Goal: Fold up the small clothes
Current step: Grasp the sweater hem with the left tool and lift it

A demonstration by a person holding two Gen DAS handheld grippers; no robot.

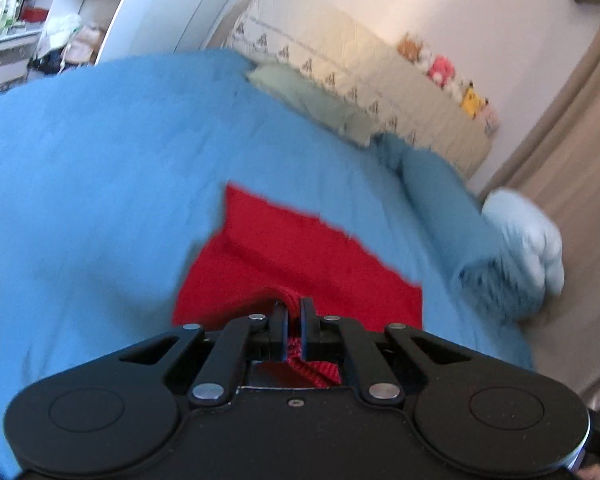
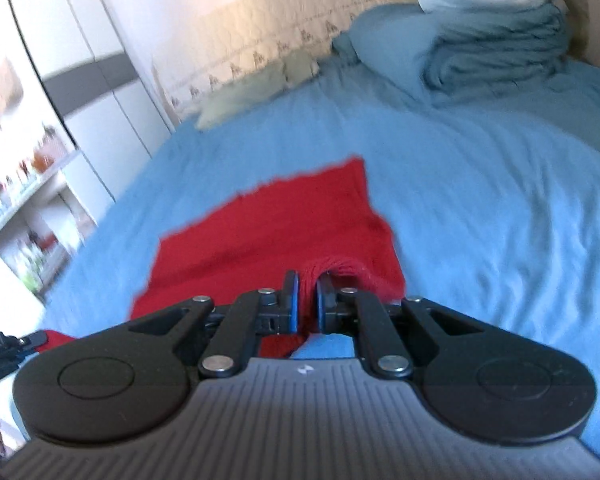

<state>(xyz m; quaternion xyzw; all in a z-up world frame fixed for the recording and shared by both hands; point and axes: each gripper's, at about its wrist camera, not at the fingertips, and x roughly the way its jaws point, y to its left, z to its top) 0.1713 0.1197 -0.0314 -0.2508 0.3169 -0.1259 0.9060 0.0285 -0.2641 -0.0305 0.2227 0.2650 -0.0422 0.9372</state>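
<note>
I have the left gripper point(image 1: 292, 305) pinched closed on a bunched edge of the red garment point(image 1: 300, 256), red knit showing between its fingers at 12 o'clock from the gripper body. My right gripper point(image 2: 307, 282) likewise clamps a gathered fold of the same red garment point(image 2: 268, 232). The cloth lies spread on the blue bedsheet point(image 2: 480, 200), reaching away toward 11 o'clock in the right wrist view. A folded blue blanket stack point(image 2: 496, 52) sits at 1 o'clock, well apart from the garment.
</note>
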